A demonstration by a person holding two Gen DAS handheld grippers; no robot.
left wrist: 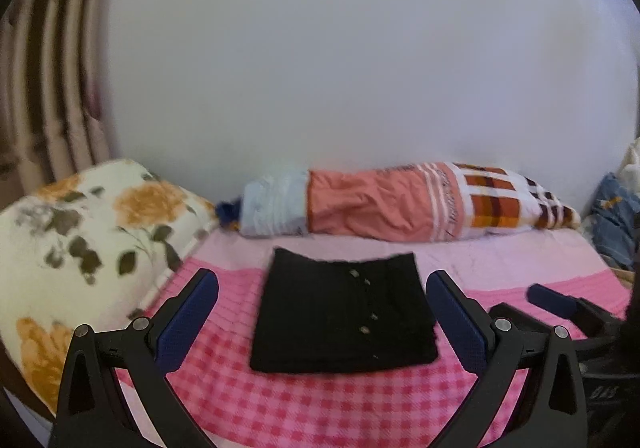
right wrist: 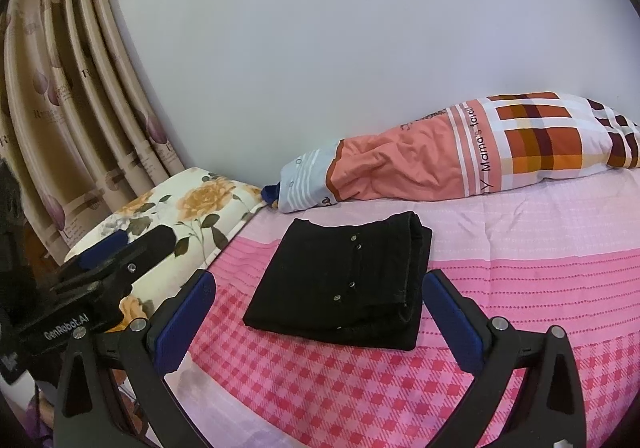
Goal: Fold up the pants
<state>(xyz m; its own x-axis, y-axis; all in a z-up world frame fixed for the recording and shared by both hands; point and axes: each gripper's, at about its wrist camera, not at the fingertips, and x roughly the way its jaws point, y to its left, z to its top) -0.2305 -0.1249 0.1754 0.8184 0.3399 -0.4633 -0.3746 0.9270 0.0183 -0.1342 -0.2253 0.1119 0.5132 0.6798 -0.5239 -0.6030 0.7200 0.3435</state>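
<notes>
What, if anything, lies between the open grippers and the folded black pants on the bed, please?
Nothing visible does. The pants lie alone on the pink bedspread, with only bare cloth between them and the left gripper or the right gripper. The pillows sit behind them.

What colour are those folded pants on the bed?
Black, with small metal buttons down the front. The pants show best in the right wrist view.

Folded pants (left wrist: 344,312) flat on bed sheet (left wrist: 280,400), mid-bed. Behind pants, against wall (left wrist: 360,47): long bolster pillow (left wrist: 400,199) lying crosswise. Left of pants, at bed edge: floral pillow (left wrist: 80,248). Curtain (right wrist: 72,107) behind floral pillow, far left. Clothes heap (left wrist: 616,219) far right, beyond bolster end.
</notes>
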